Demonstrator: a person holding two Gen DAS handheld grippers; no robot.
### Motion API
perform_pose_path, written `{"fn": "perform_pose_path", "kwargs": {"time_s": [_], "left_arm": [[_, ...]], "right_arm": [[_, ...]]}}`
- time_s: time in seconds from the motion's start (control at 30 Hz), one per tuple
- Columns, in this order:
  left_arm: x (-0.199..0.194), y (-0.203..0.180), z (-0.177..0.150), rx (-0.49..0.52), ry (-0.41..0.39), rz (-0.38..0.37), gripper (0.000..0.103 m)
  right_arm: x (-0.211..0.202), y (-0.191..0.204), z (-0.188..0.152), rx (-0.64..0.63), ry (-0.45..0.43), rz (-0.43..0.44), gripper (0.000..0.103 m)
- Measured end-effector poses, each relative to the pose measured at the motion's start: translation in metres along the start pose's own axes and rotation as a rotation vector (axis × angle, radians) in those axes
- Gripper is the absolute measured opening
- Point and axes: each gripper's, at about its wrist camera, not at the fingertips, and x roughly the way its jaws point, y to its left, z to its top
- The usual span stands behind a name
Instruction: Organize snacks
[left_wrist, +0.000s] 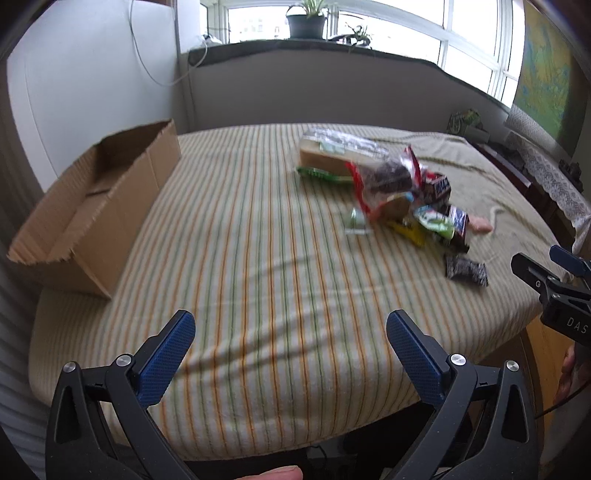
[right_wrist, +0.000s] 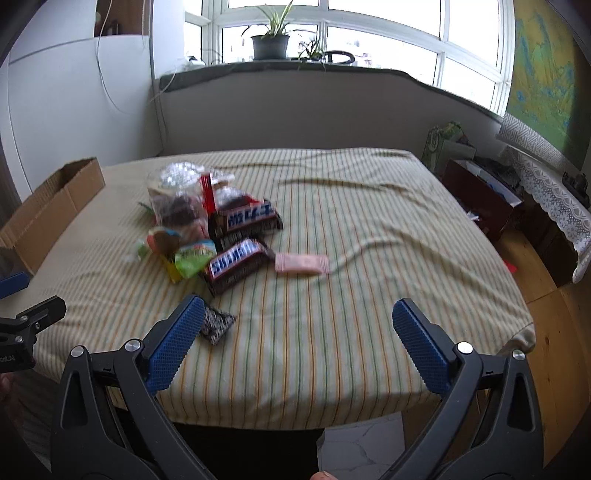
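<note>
A table (right_wrist: 369, 236) draped in a striped cloth fills the room's middle. The left gripper (left_wrist: 291, 332) hangs over its near edge with the jaws spread wide and nothing between them. The right gripper (right_wrist: 298, 321) hangs beside it, jaws equally wide apart and bare. A heap of snacks (right_wrist: 207, 229) lies mid-table: clear bags, two Snickers bars (right_wrist: 236, 258), small bright packets. A pink packet (right_wrist: 302, 264) sits just right of the heap. A dark packet (right_wrist: 217, 323) lies nearer, by the right gripper's left finger. An open cardboard box (left_wrist: 92, 206) stands at the table's left edge.
</note>
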Motion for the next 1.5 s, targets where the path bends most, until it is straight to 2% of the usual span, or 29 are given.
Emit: {"fn": "perform_pose_path", "kwargs": {"time_s": [0.13,0.27,0.4,0.63,0.77,0.93,1.03,1.1,1.2,1.3,1.37,1.5], "left_arm": [[0.01,-0.002,-0.011,0.012,0.032,-0.012,0.103],[0.018,0.0,-0.013,0.008,0.039,-0.033,0.103],[0.019,0.003,-0.018,0.022,0.001,-0.061,0.103],[0.021,0.014,-0.021,0.071,-0.07,-0.156,0.103],[0.021,0.013,-0.02,0.112,-0.078,-0.17,0.103],[0.034,0.001,0.008,0.123,-0.049,-0.148,0.103],[0.051,-0.01,0.032,0.146,-0.023,-0.186,0.103],[0.06,-0.018,0.045,0.15,0.003,-0.179,0.103],[0.071,-0.029,0.06,0.158,0.023,-0.207,0.103],[0.077,-0.033,0.064,0.136,0.007,-0.2,0.103],[0.079,-0.033,0.065,0.134,0.0,-0.198,0.102],[0.077,-0.032,0.062,0.141,0.002,-0.2,0.101]], "right_arm": [[0.017,-0.001,-0.027,0.006,0.065,0.012,0.103],[0.02,0.002,-0.03,-0.008,0.055,0.032,0.103],[0.026,0.007,-0.035,-0.025,0.058,0.084,0.103],[0.034,0.017,-0.04,-0.131,-0.017,0.16,0.103],[0.039,0.013,-0.037,-0.176,-0.049,0.227,0.103],[0.048,0.024,-0.025,-0.207,-0.053,0.247,0.103],[0.055,0.033,-0.02,-0.246,-0.074,0.281,0.103],[0.056,0.036,-0.019,-0.271,-0.084,0.298,0.103],[0.057,0.034,-0.019,-0.276,-0.092,0.322,0.103],[0.057,0.034,-0.021,-0.268,-0.111,0.325,0.102],[0.055,0.035,-0.023,-0.277,-0.123,0.338,0.095],[0.055,0.034,-0.024,-0.287,-0.135,0.367,0.091]]}}
